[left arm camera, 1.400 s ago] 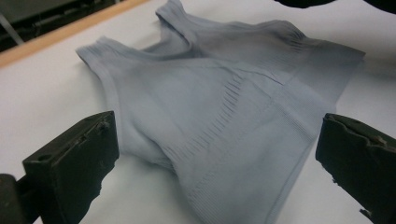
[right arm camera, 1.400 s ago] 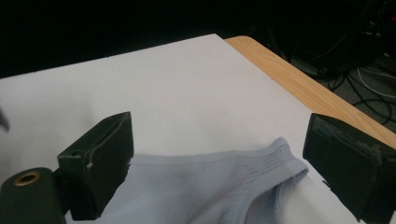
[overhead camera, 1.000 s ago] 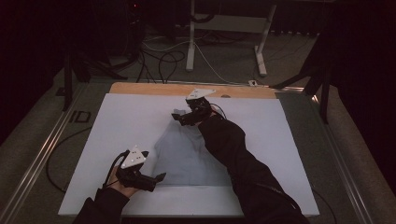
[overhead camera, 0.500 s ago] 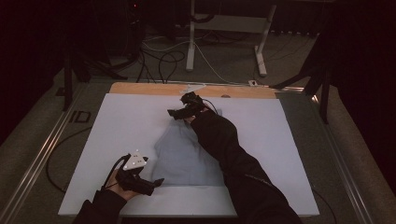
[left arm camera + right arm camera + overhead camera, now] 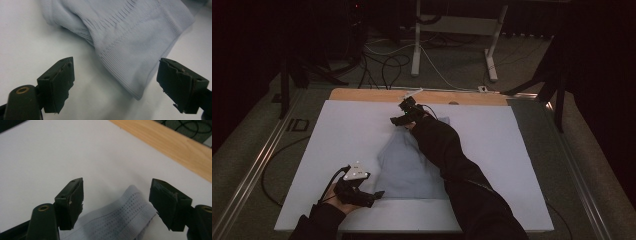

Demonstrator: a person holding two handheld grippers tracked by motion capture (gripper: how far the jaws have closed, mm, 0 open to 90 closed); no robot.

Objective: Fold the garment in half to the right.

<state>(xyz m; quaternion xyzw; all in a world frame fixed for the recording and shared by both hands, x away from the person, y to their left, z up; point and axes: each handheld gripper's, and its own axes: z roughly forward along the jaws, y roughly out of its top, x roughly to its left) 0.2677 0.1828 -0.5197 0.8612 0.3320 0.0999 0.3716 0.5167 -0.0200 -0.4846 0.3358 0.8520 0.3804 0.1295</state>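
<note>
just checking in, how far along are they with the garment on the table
Early. The garment is spread out on the white table, not yet folded. The left gripper is open with the ribbed hem corner between its jaws; the right gripper is open over the far strap end. Nothing is gripped. Closing on both ends and whatever fold or lift follows are left.

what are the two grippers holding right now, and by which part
Nothing. The left gripper and right gripper are both open; the light blue garment lies between their jaws, ungripped.
</note>
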